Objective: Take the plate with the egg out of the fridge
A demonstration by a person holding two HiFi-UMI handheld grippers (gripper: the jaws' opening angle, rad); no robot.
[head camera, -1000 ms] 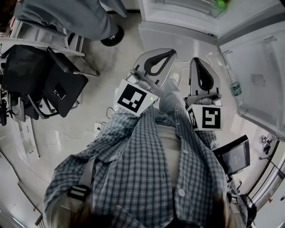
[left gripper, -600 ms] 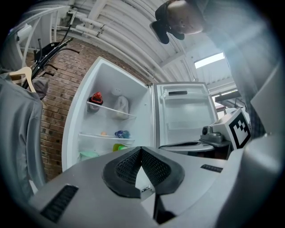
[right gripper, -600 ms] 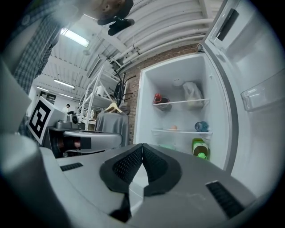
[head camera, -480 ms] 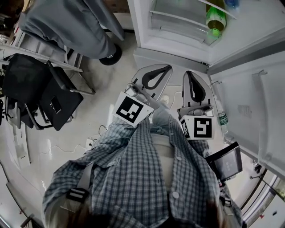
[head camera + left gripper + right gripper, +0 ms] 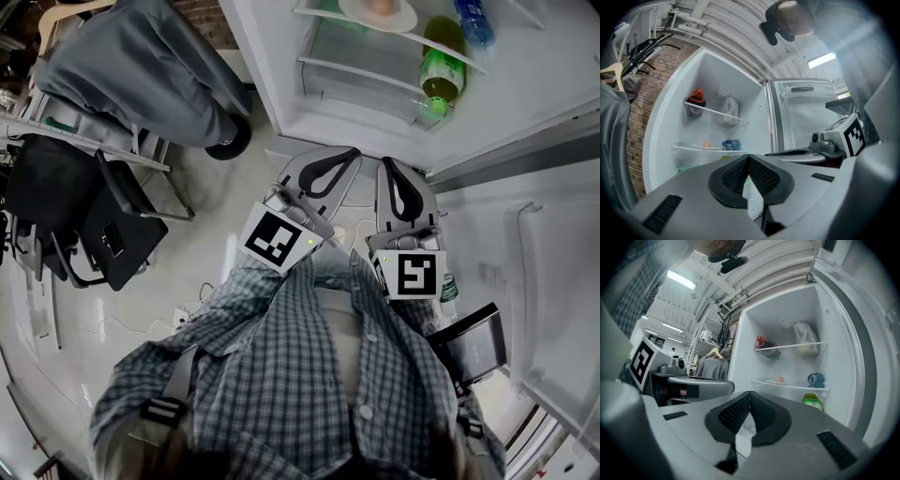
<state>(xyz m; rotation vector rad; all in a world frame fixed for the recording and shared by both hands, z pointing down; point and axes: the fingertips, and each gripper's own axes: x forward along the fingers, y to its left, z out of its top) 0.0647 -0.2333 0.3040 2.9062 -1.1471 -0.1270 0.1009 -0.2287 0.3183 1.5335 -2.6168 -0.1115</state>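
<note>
Both the left gripper (image 5: 336, 165) and right gripper (image 5: 394, 174) are empty, grey jaws shut, dimpled black pads (image 5: 733, 176) meeting. The round white plate (image 5: 378, 13) bearing a tan egg (image 5: 380, 5) sits on a clear fridge shelf (image 5: 794, 386), a blue bottle (image 5: 472, 21) just beside it, a green bottle (image 5: 439, 66) lower

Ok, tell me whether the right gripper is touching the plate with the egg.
Apart. In the right gripper view the plate sits on a fridge shelf well beyond the shut, empty jaws of the right gripper, with open space between.
</note>
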